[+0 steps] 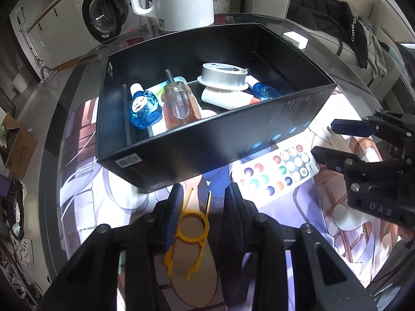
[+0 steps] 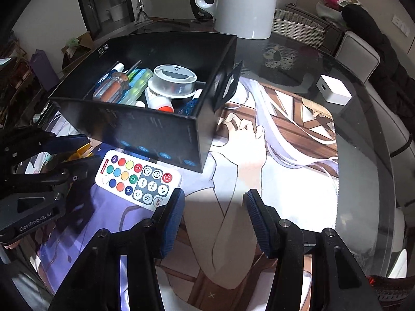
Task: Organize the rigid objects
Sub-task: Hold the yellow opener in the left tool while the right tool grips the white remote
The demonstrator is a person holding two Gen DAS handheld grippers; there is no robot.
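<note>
A black box (image 1: 207, 140) (image 2: 145, 129) stands on the printed mat and holds blue bottles (image 1: 142, 108), a screwdriver (image 1: 179, 103), a silver round tin (image 1: 223, 76) (image 2: 172, 80) and a white tube. My left gripper (image 1: 203, 199) is open, its jaws on either side of a yellow plastic tool (image 1: 193, 229) that lies on the mat. A white remote (image 1: 277, 173) (image 2: 137, 178) with coloured buttons lies in front of the box. My right gripper (image 2: 214, 202) is open and empty above the mat, just right of the remote; it also shows in the left wrist view (image 1: 326, 140).
A white kettle (image 1: 176, 0) (image 2: 246, 2) stands behind the box. A small white charger block (image 2: 333, 92) (image 1: 295, 39) sits on the glass table at the right. The printed mat (image 2: 272, 171) covers the table's middle. A washing machine (image 1: 103, 10) stands beyond.
</note>
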